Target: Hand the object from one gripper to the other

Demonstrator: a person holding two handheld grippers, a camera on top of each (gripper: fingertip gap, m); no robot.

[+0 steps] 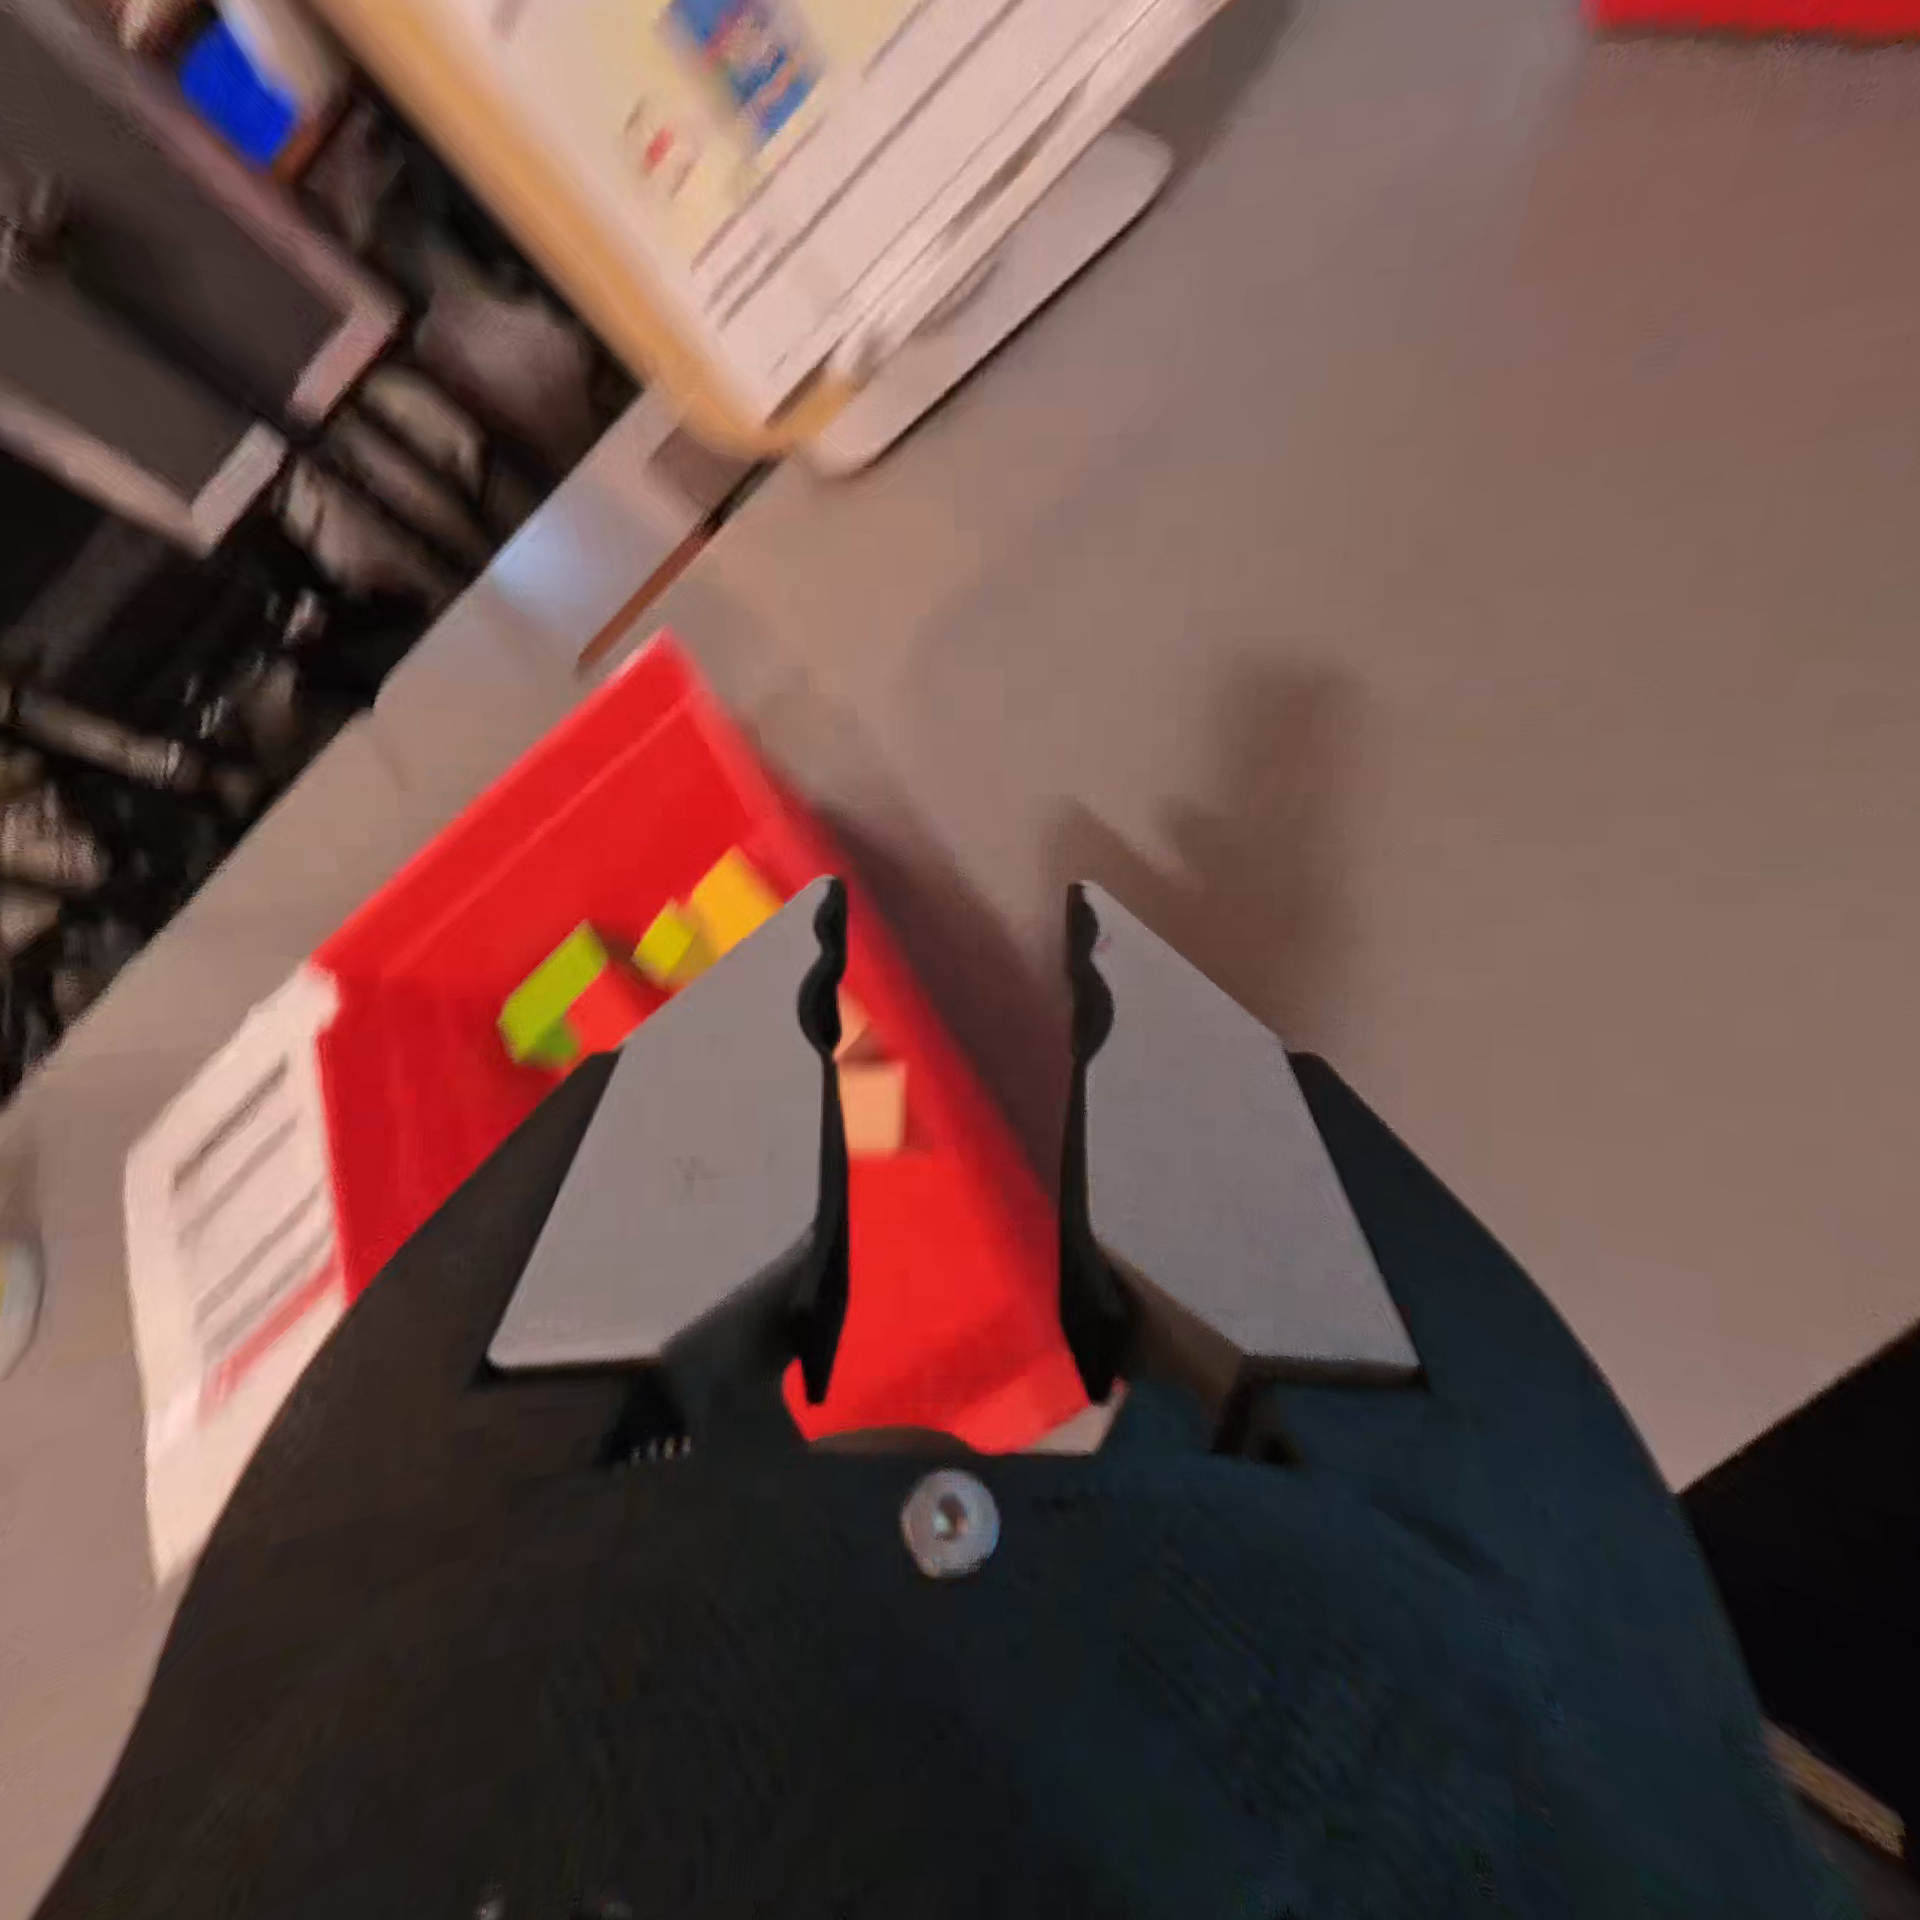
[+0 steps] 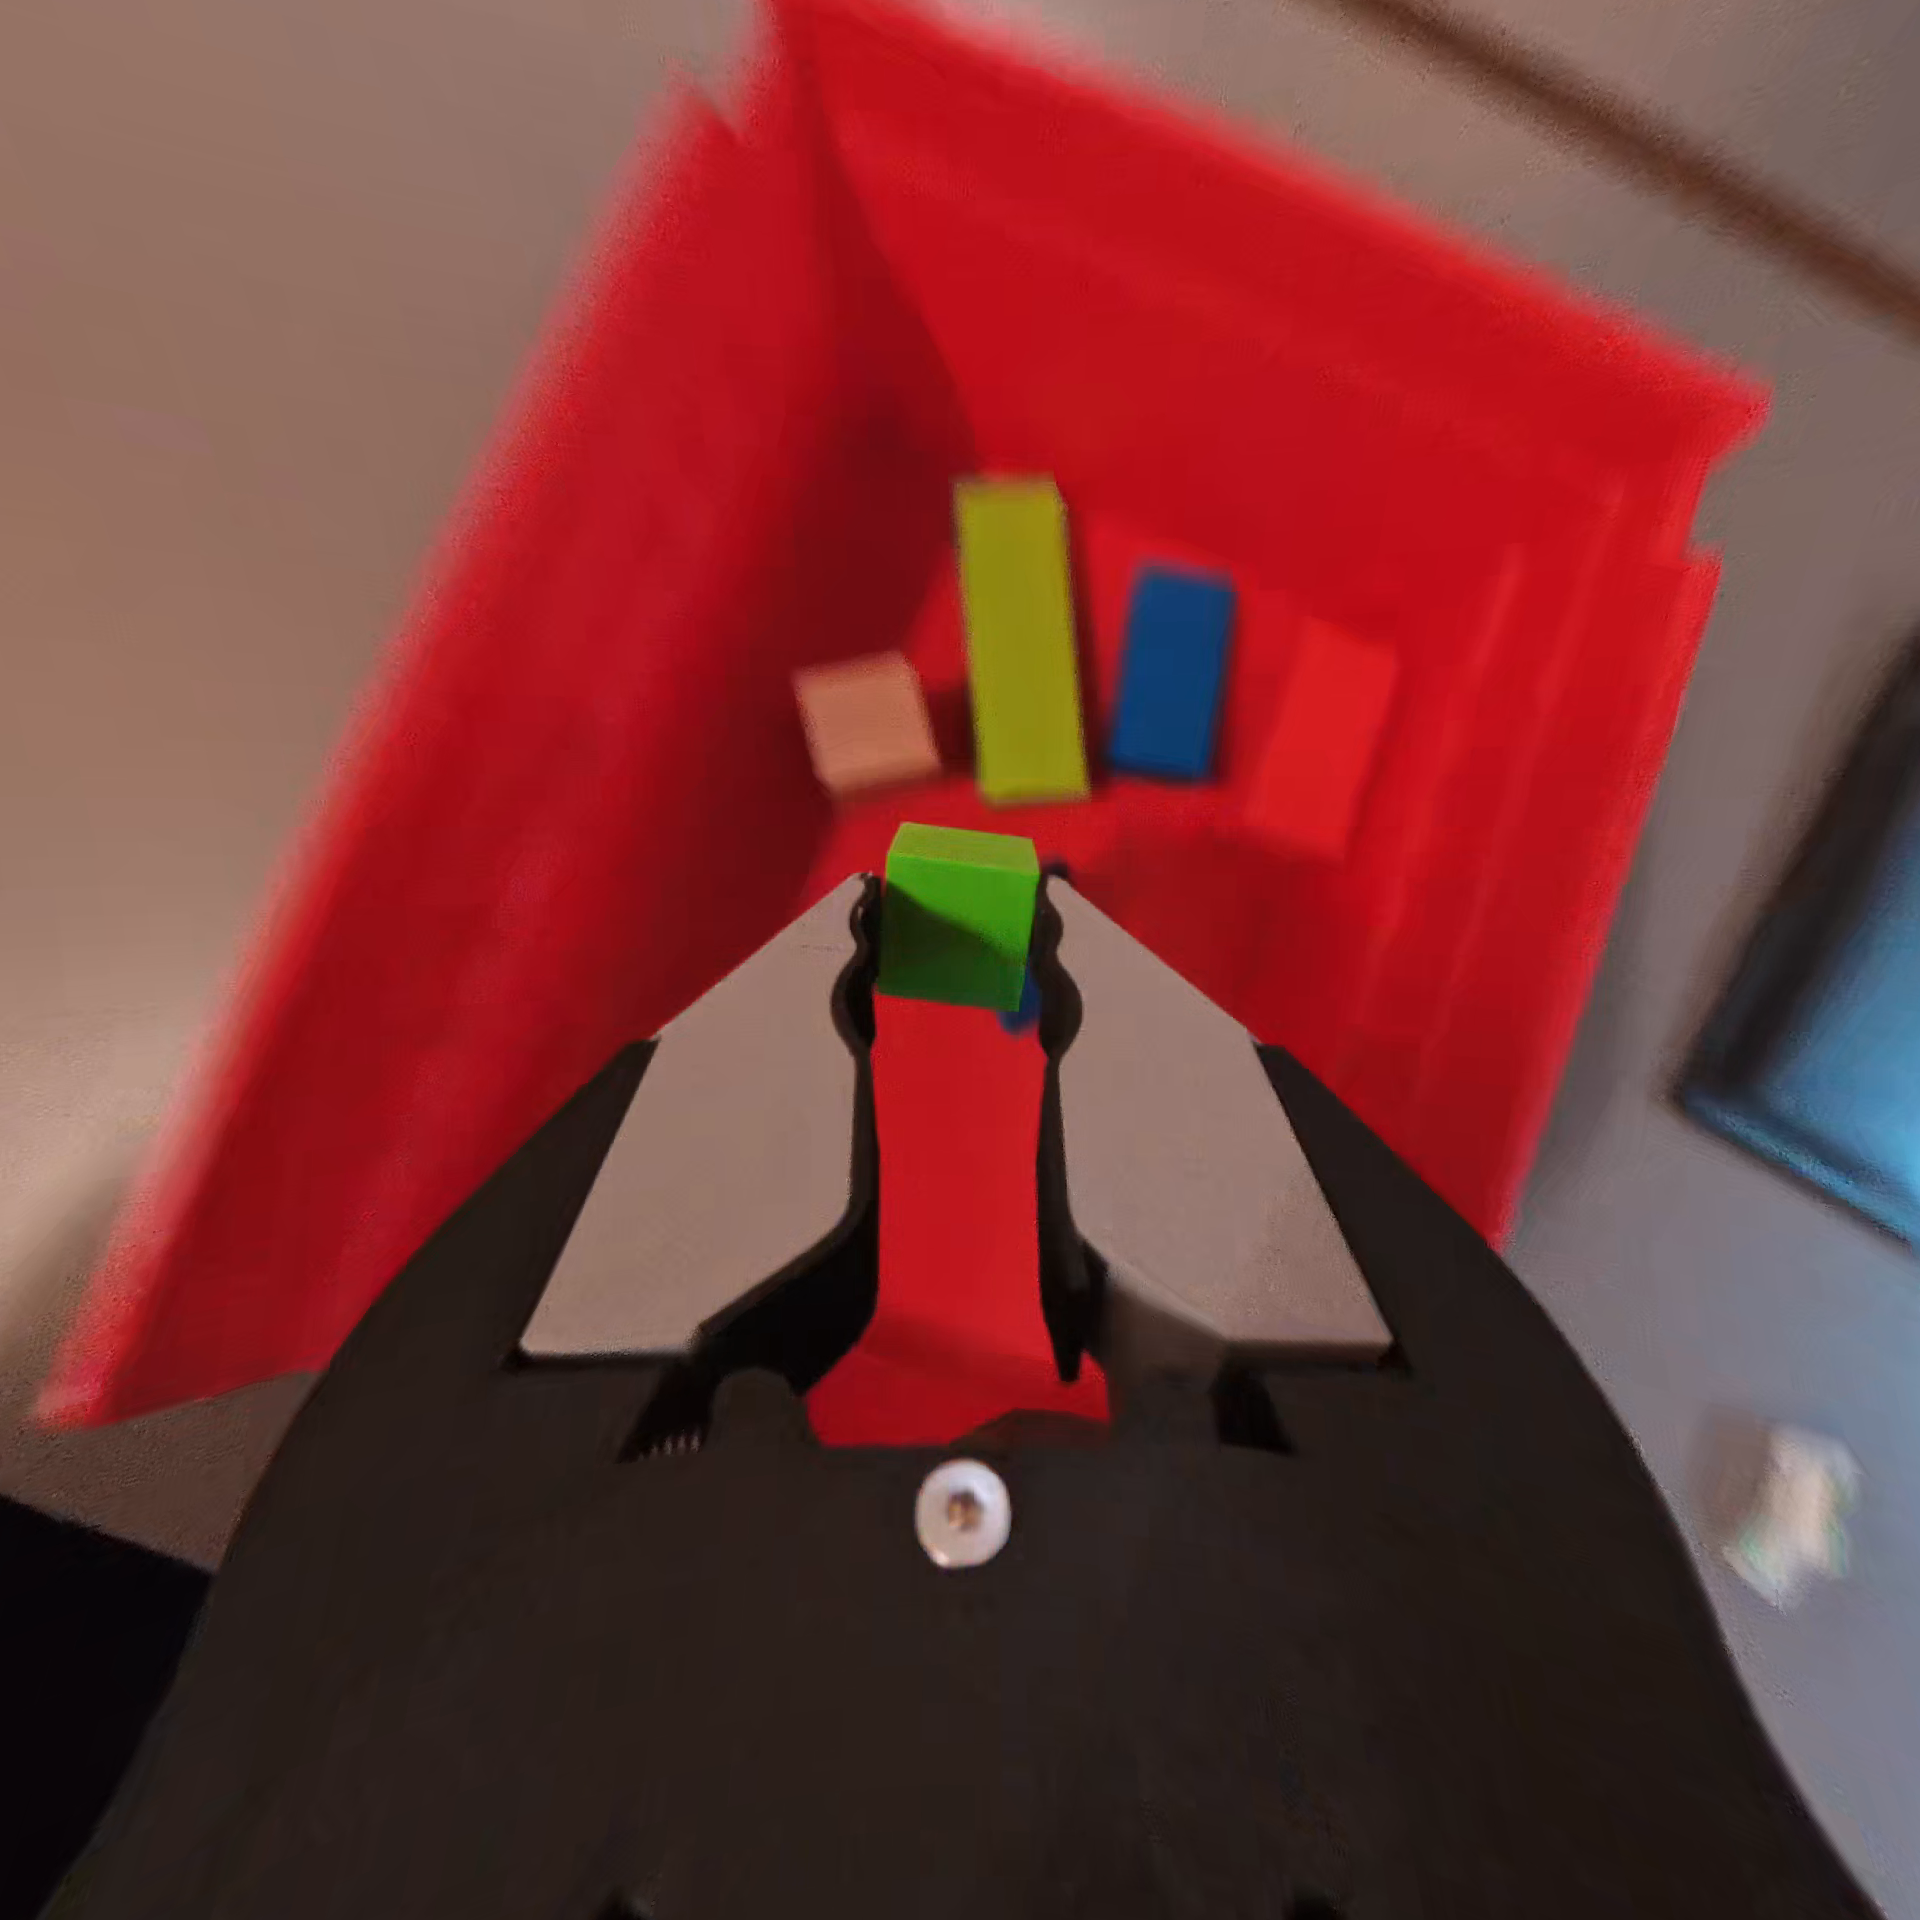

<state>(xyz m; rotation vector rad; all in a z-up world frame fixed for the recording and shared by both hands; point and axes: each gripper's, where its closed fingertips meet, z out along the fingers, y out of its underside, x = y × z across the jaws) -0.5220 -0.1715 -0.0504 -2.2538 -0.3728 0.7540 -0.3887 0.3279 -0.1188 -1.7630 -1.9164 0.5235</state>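
Green and sharp-edged, the small cube (image 2: 958,914) sits right at the tips of the right hand-held gripper (image 2: 956,935), pinched between the two black fingertip pads, one pressing on each side face. It pokes out a little beyond the tips, its top face catching the light and its near face half in shadow. The right hand-held gripper hangs over a red bin (image 2: 623,727), so the cube is up in the air above the bin's floor, not resting on it.

Down in that bin lie a tan wooden block (image 2: 868,722), a long yellow-green block (image 2: 1023,639), a blue block (image 2: 1169,675) and a red block (image 2: 1320,727), all beyond the cube towards the bin's far wall. A sliver of something blue shows just behind the cube's lower right corner; I cannot tell what it is.

The left hand-held gripper (image 1: 951,956) stands open, its fingers apart with nothing between them but grey desk (image 1: 1455,623) and the rim of another red bin (image 1: 582,831). That bin sits near the desk's left edge, holding yellow-green and orange blocks, blurred. A stack of white papers (image 1: 852,208) lies towards the desk's far edge.
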